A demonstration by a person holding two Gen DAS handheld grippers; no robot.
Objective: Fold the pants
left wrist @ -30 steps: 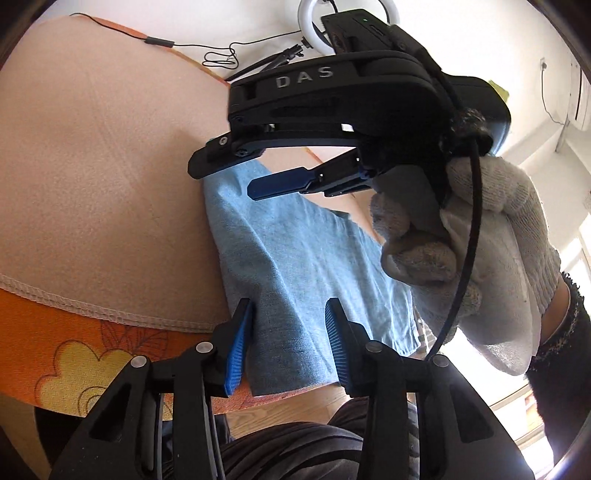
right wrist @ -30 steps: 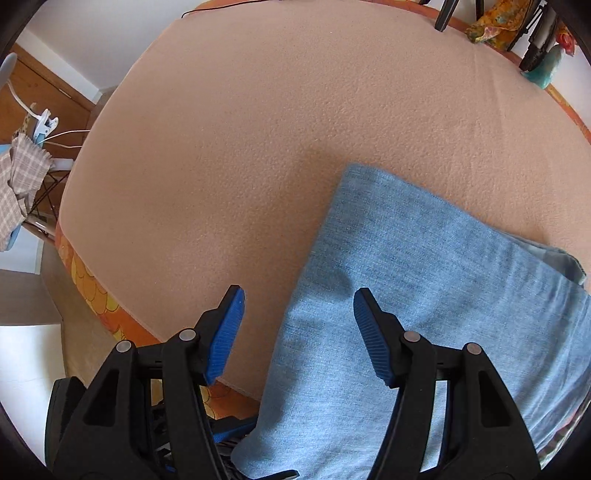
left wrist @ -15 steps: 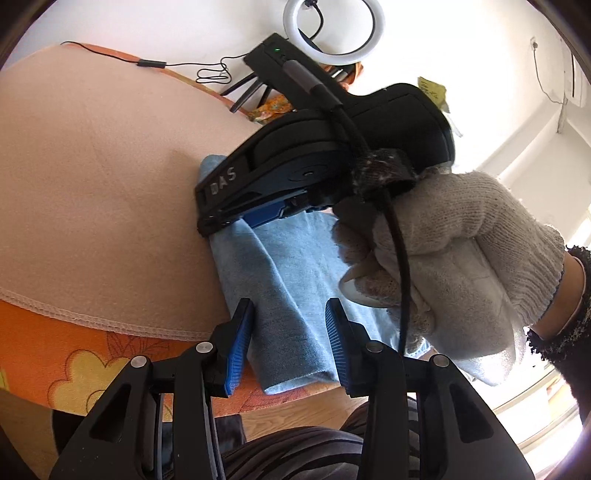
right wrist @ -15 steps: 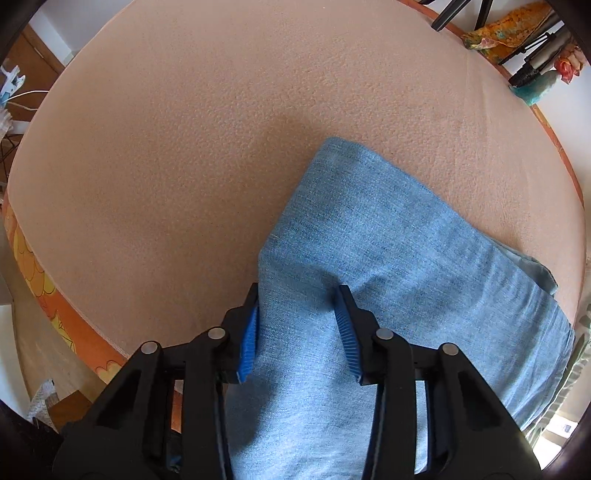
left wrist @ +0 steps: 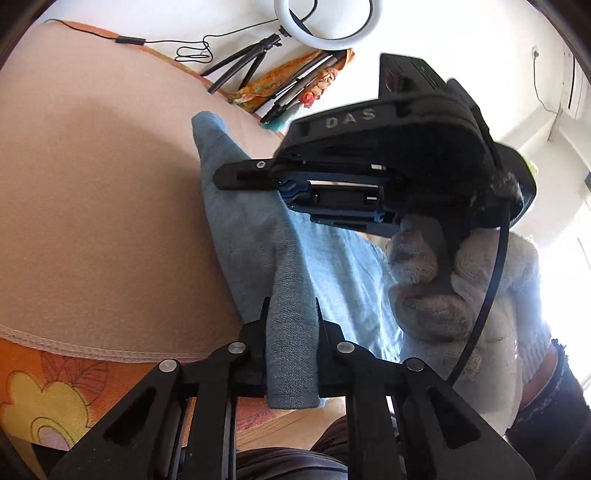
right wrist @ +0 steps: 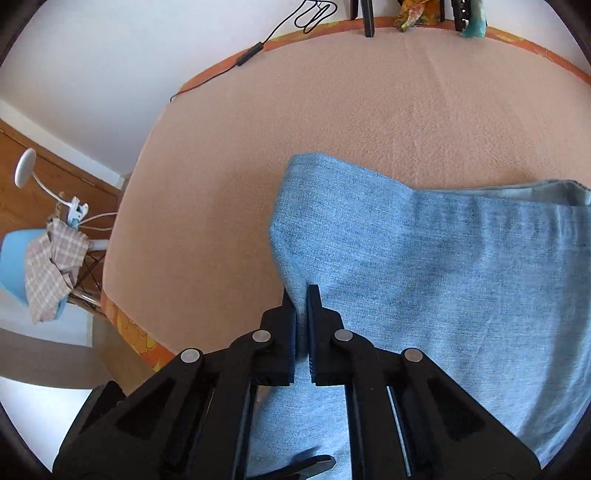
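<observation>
The light blue denim pants (left wrist: 255, 236) lie partly folded on a peach blanket (left wrist: 103, 206) near the table's front edge. My left gripper (left wrist: 291, 314) is shut on a bunched fold of the pants at their near end. My right gripper (right wrist: 302, 299) is shut on the left edge of the pants (right wrist: 424, 266) and lifts it a little off the blanket. The right gripper also shows in the left wrist view (left wrist: 288, 184), held by a gloved hand (left wrist: 454, 280) above the cloth.
The blanket (right wrist: 332, 110) covers a table with an orange flowered cloth (left wrist: 55, 387) at its edge. A ring light on a tripod (left wrist: 328, 26), a cable (right wrist: 255, 48) and small items stand at the far edge. A chair with a checked cloth (right wrist: 51, 269) stands off to the left.
Both grippers have closed on the pants: the left on the near end, the right on the left edge. The cloth has been pulled up into folds.
</observation>
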